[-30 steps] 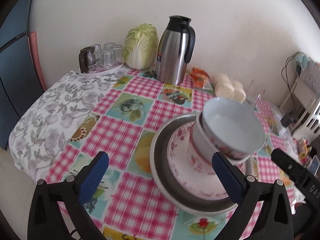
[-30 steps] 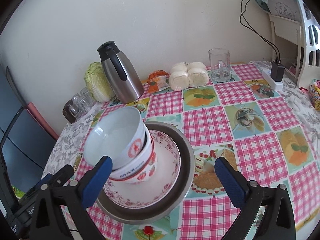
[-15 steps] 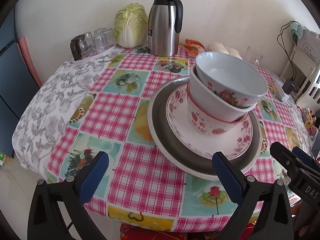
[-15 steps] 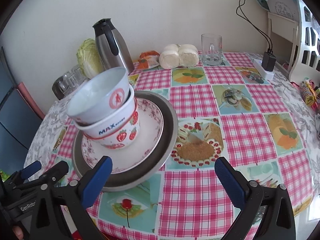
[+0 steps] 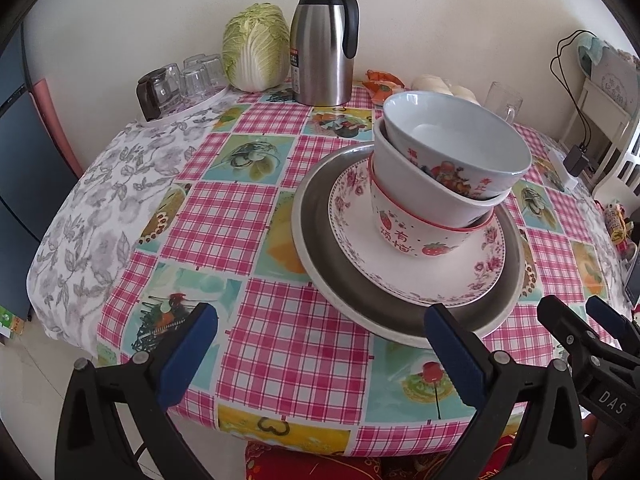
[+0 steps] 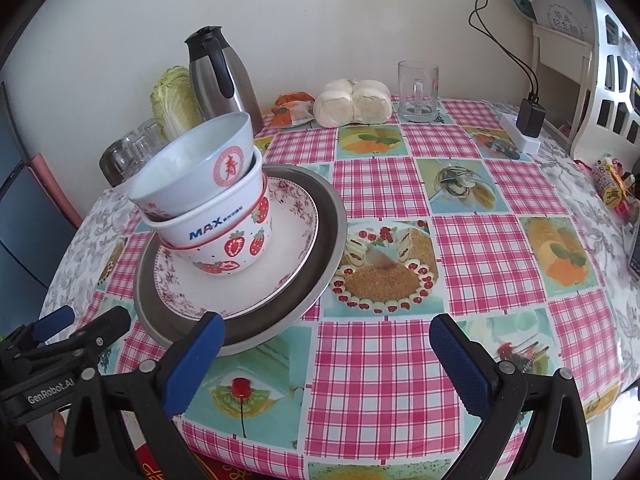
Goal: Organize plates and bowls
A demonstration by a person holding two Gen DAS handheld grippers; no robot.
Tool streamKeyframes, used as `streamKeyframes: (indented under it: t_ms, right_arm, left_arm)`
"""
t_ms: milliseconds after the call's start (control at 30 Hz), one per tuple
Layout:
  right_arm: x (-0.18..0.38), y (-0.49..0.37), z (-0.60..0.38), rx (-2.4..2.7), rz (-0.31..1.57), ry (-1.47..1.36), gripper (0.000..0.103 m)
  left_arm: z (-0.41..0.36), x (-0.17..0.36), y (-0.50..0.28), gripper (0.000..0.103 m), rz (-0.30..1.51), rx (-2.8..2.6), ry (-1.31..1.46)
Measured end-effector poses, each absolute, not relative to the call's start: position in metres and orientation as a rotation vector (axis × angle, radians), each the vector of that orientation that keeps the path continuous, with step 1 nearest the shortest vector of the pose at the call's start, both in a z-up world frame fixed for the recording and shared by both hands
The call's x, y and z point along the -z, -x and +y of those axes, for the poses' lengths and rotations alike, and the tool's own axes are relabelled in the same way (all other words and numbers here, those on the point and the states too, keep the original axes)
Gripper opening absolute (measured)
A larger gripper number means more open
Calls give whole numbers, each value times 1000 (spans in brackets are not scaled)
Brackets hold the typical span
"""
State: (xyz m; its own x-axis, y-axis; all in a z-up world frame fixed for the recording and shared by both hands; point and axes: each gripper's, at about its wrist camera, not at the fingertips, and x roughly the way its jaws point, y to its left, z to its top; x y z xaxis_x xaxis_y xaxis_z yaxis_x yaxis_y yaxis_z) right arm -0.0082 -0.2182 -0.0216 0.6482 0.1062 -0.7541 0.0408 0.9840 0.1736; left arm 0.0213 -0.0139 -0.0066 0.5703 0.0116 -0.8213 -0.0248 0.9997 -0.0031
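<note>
A stack stands on the checked table: a grey metal plate (image 5: 320,256) (image 6: 324,240), a floral plate (image 5: 440,276) (image 6: 292,248), a strawberry bowl (image 5: 416,236) (image 6: 236,248), a white MAX bowl (image 5: 412,180) (image 6: 208,224), and on top a tilted white bowl with red print (image 5: 460,148) (image 6: 192,172). My left gripper (image 5: 320,344) is open and empty, low at the table's near edge, left of the stack. My right gripper (image 6: 326,348) is open and empty, near the front edge, right of the stack. Each gripper shows in the other's view.
At the back stand a steel thermos (image 5: 324,40) (image 6: 220,76), a cabbage (image 5: 256,46), a tray of glasses (image 5: 180,80), buns (image 6: 352,102), a snack packet (image 6: 292,110) and a glass mug (image 6: 418,90). A power strip with charger (image 6: 528,124) lies at the right.
Both grippers have drawn back from the stack toward the table's near edge and lowered. The stack has stayed in place. Both stay open.
</note>
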Motion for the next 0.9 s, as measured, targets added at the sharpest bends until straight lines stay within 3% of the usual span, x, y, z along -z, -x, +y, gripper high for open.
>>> streamKeyframes:
  t_ms: [900]
  right_arm:
    - [28,4,-220,-26,887,-168,103]
  left_arm:
    - [-12,17,-28,103,1021,-35,10]
